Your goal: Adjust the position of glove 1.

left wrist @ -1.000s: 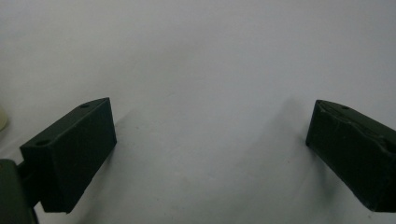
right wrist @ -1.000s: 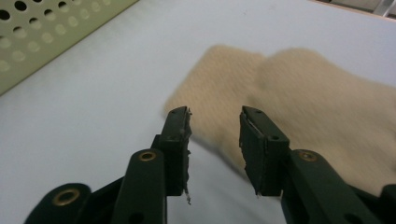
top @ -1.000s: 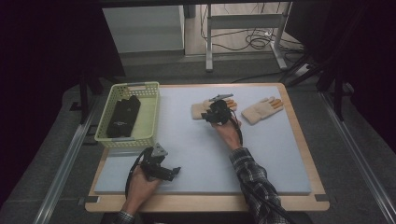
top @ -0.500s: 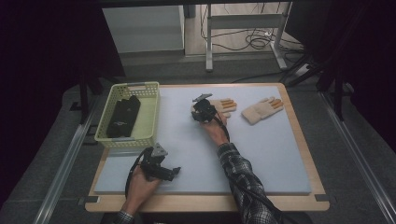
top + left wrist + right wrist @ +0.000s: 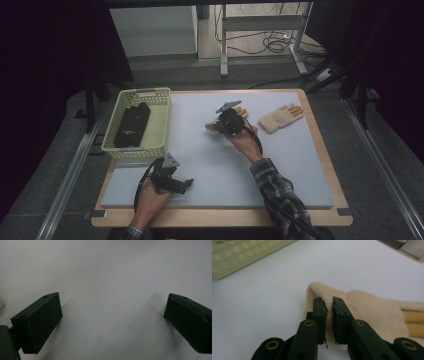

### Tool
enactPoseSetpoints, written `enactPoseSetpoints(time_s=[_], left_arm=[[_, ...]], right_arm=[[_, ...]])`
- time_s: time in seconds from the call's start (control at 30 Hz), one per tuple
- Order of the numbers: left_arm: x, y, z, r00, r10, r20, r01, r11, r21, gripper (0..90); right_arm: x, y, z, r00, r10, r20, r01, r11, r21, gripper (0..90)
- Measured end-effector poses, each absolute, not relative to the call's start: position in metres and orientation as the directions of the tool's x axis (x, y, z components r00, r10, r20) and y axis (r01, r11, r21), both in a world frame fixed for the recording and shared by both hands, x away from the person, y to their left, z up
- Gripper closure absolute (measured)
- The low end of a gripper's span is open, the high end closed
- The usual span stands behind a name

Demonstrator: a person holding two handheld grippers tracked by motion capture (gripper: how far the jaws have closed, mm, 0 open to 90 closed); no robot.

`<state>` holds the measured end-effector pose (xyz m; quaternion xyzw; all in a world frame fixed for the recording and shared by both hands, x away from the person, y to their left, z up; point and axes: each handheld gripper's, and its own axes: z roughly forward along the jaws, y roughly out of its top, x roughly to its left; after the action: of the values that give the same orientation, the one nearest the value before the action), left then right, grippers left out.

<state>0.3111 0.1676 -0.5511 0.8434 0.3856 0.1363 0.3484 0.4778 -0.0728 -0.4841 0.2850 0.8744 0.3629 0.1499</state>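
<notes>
The right gripper (image 5: 328, 315) is clamped on the cuff edge of a cream glove (image 5: 372, 312); its jaws have just been closing, and in the right gripper view a fold of the fabric is pinched between the 2 black pads, which stand nearly together. The glove's yellow-tipped fingers (image 5: 413, 322) trail off to the right of that view. In the high view the same right gripper (image 5: 226, 123) sits over this glove (image 5: 214, 125) near the middle of the far half of the pale blue mat (image 5: 280, 170), with the person's right hand (image 5: 243, 142) just behind it.

A 2nd cream glove (image 5: 280, 117) lies flat on the mat to the right, apart from the held one, its fingers pointing toward the far right corner.

The left gripper (image 5: 179, 185) rests near the mat's near-left edge, held in the left hand (image 5: 150, 200). Its jaws stand wide apart (the left gripper view shows bare mat (image 5: 112, 285) between them).

A pale green basket (image 5: 162, 120) stands at the mat's far-left corner, with a dark object (image 5: 132, 125) lying inside it, too dim to identify.
</notes>
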Motion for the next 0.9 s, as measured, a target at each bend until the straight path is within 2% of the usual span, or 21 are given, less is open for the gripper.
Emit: enactPoseSetpoints(time_s=[0.1,0.17,0.3,0.37,0.47,0.53,0.73,0.9], left_arm=[[0.311,0.167,-0.551,0.664,0.747,-0.04,0.558,-0.458,0.692,1.9],[0.311,0.167,-0.551,0.664,0.747,-0.041,0.556,-0.456,0.694,1.9],[0.311,0.167,-0.551,0.664,0.747,-0.04,0.556,-0.458,0.694,1.9],[0.311,0.168,-0.551,0.666,0.745,-0.038,0.556,-0.461,0.692,1.9],[0.311,0.168,-0.551,0.666,0.745,-0.038,0.556,-0.461,0.692,2.0],[0.311,0.168,-0.551,0.665,0.746,-0.039,0.556,-0.46,0.692,1.9],[0.311,0.167,-0.551,0.664,0.746,-0.04,0.556,-0.457,0.694,2.0],[0.311,0.167,-0.551,0.664,0.747,-0.041,0.556,-0.457,0.694,2.0]], right_arm=[[0.455,-0.085,-0.484,-0.817,0.576,-0.041,0.387,0.599,0.701,75.3],[0.444,-0.094,-0.487,-0.817,0.576,-0.036,0.394,0.603,0.693,62.9],[0.44,-0.112,-0.481,-0.789,0.614,0.0,0.419,0.538,0.731,59.1],[0.446,-0.113,-0.479,-0.775,0.631,0.034,0.443,0.504,0.741,63.1],[0.457,-0.101,-0.482,-0.779,0.624,0.059,0.452,0.495,0.742,81.1],[0.464,-0.086,-0.488,-0.785,0.616,0.06,0.448,0.499,0.742,87.5],[0.486,-0.047,-0.513,-0.788,0.616,0.009,0.442,0.555,0.704,88.0],[0.49,-0.045,-0.524,-0.793,0.609,0.007,0.459,0.59,0.664,87.8]])
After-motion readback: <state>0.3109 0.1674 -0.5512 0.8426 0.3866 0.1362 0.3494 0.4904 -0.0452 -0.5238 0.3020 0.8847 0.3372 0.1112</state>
